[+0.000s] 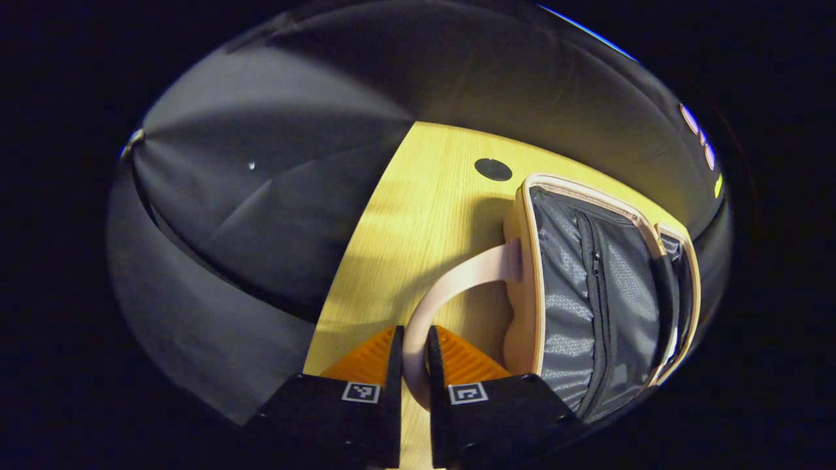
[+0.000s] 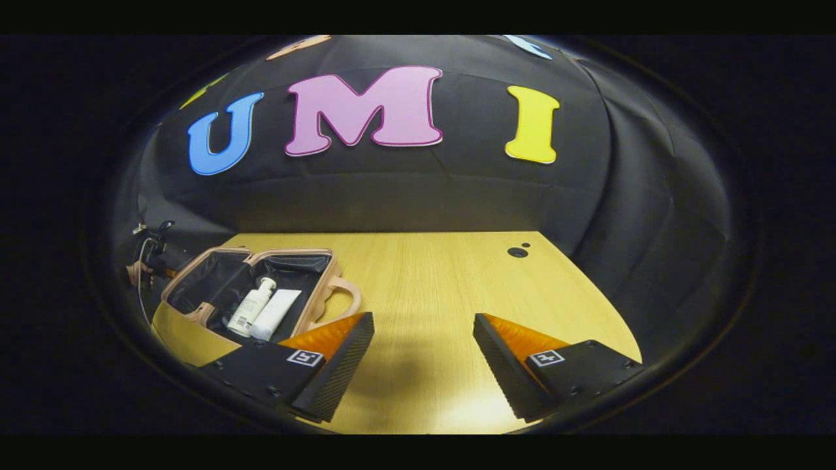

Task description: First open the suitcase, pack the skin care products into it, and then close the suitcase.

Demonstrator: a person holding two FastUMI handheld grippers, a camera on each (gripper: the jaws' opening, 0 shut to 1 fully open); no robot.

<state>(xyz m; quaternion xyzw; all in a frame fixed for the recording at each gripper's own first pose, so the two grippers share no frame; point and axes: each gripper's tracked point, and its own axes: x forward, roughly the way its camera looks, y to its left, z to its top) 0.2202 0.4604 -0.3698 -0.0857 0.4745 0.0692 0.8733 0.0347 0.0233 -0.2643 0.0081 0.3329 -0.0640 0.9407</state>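
Risked: handle (image 1: 450, 287) slipping from left gripper (image 1: 414, 365), clenched on it at 6 o'clock, dropping the lid. Held low, aimed across table (image 2: 424, 281). Right gripper (image 2: 423, 356) released, hovering, level. Suitcase (image 2: 196, 313) open at 9 o'clock, 2 skin care products (image 2: 261, 310) inside.

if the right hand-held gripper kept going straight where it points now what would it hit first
Probably nothing soon: the right hand-held gripper is open over bare wooden table, and its line runs toward the booth's black cloth wall. The open suitcase sits off to its left. Depth is uncertain.
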